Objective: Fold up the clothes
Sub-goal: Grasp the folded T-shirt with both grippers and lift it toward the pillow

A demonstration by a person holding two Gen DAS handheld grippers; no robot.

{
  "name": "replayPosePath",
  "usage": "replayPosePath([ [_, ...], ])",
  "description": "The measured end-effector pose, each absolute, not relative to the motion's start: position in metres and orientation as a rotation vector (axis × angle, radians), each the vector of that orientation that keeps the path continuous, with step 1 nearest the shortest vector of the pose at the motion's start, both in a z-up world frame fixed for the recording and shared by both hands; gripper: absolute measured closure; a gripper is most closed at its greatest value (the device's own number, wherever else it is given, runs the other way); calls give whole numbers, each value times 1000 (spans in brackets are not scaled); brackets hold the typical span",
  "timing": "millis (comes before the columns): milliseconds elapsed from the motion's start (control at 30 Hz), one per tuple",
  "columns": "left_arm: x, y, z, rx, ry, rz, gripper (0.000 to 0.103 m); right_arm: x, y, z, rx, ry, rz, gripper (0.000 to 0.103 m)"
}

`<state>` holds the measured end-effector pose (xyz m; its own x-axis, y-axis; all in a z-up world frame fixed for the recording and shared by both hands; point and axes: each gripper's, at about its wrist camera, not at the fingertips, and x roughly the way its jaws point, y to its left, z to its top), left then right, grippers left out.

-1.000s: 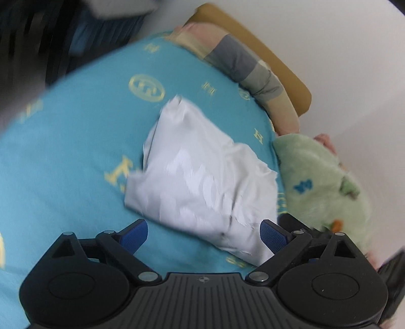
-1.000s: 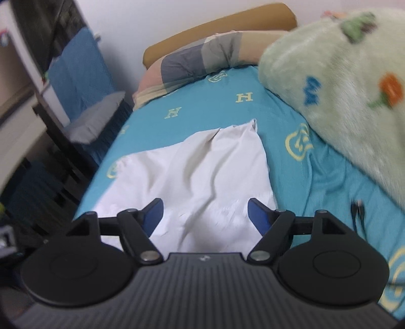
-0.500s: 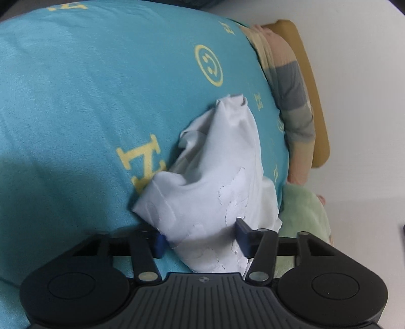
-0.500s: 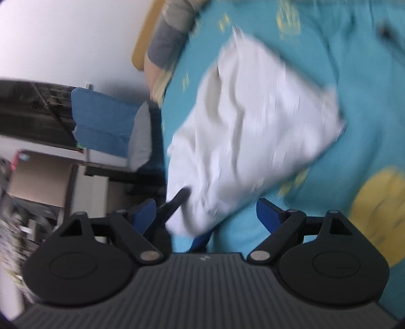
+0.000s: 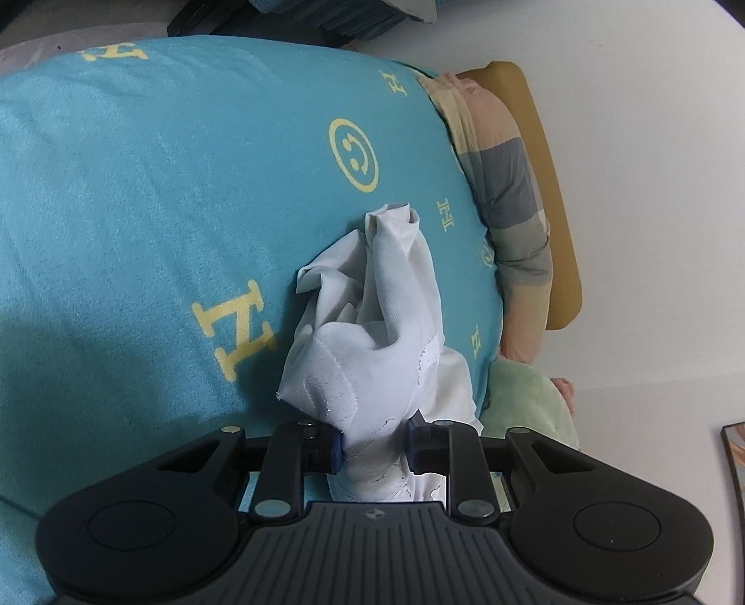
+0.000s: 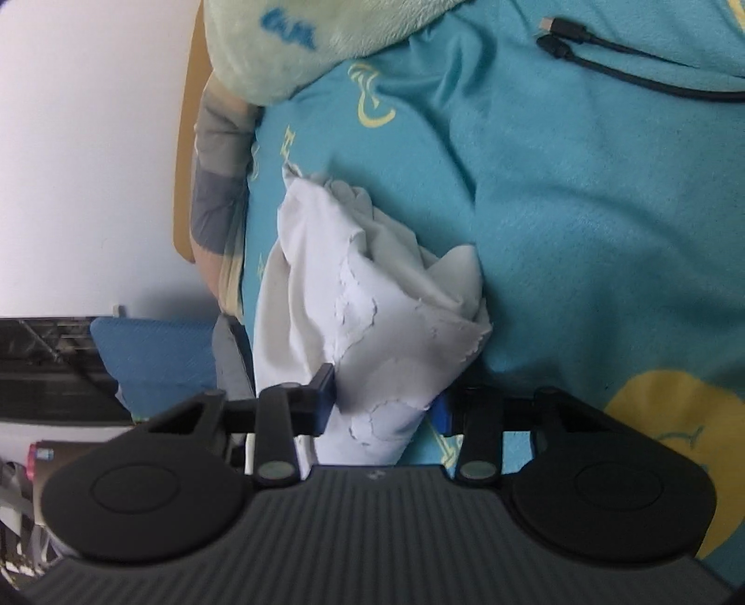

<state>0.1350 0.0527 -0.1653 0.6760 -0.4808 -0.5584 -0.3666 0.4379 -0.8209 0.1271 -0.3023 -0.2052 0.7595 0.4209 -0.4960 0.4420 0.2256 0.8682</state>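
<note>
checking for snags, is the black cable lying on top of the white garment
No, the black cable lies on the teal bedsheet, well apart from the white garment.

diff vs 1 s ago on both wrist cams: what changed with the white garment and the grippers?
Both grippers closed in from wide open: the left gripper now pinches the white cloth garment, and the right gripper has been closing with it bunched between its pads. The garment went from spread flat to gathered. The teal printed bedsheet, striped pillow and green fleece blanket are unchanged.

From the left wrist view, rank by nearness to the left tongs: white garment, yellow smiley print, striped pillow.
1. White garment, gripped between the left tongs.
2. Yellow smiley print, straight ahead on the sheet.
3. Striped pillow, far right by the headboard.
</note>
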Motion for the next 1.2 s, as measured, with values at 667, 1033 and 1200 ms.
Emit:
replayPosePath([
  [667, 93, -33, -37, -1053, 1021, -291, 78, 14, -381, -68, 1208, 515, 2, 83],
  [1033, 137, -250, 50, -1001, 1047, -562, 78, -8, -552, 45, 1102, 330, -113, 83],
  [1200, 162, -363, 93, -977, 978, -764, 78, -10, -632, 105, 944, 153, -205, 83],
])
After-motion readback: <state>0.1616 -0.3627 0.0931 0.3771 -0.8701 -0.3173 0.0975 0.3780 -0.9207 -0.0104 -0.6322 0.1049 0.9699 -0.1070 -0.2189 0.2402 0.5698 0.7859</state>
